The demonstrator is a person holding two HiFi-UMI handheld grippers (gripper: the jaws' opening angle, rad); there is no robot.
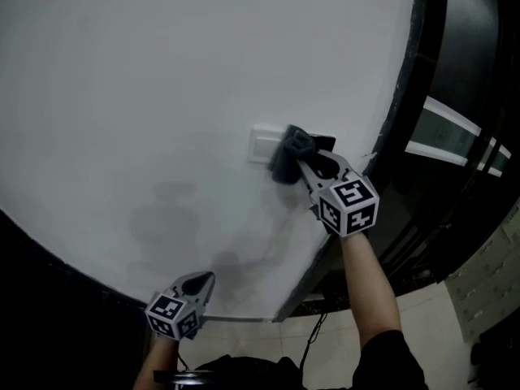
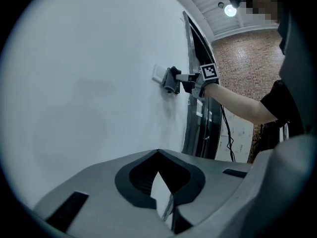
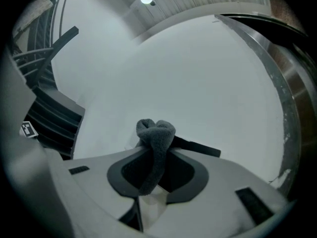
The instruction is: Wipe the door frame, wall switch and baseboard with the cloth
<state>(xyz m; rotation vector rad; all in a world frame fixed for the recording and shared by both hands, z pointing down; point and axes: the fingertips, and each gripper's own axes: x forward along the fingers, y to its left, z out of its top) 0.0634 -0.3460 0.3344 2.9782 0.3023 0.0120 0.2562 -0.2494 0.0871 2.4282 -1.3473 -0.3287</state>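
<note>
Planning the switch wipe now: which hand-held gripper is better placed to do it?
Right. The right hand-held gripper is shut on the cloth, which sits against the wall switch. The left hand-held gripper hangs low near the wall's bottom edge, shut and empty, far from the switch.

From the head we look steeply down the white wall (image 1: 162,96). Our left gripper view faces up it from farther back, sharing the right gripper (image 1: 302,149), cloth (image 1: 280,165) and wall switch (image 1: 262,146). Our right gripper view sits close against the wall.
</note>
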